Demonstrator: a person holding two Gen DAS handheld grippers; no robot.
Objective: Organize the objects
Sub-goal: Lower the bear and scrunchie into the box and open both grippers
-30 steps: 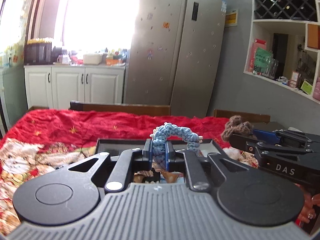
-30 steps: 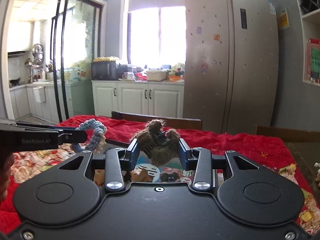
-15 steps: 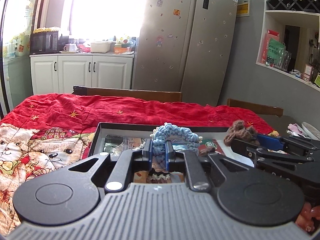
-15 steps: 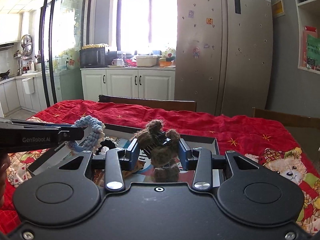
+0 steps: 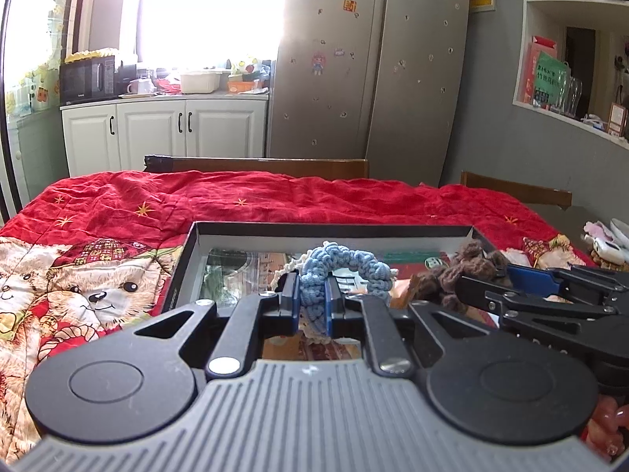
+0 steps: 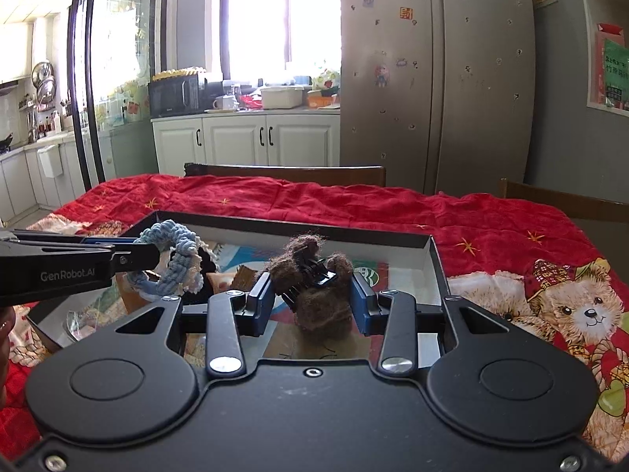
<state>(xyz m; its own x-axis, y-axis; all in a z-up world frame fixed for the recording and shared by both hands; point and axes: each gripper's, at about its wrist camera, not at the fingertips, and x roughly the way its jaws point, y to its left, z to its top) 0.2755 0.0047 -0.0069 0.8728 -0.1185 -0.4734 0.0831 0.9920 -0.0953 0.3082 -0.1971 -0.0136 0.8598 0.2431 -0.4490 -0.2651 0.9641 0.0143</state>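
Now: box (image 5: 393,231) sits below and ahead of both jaws, some items already inside, contents hard to ID. Left gripper (image 5: 312,306) clamped on blue scrunchie (image 5: 346,265); right gripper (image 6: 312,303) clamped on brown hair clip (image 6: 314,287). Neither dropped yet; est. mid-task. More items at rt edge, cut off.

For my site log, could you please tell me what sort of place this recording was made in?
Most likely a home kitchen with a dining area: a tall steel fridge, white cabinets under a counter with a microwave, and a table under a red teddy-bear cloth.
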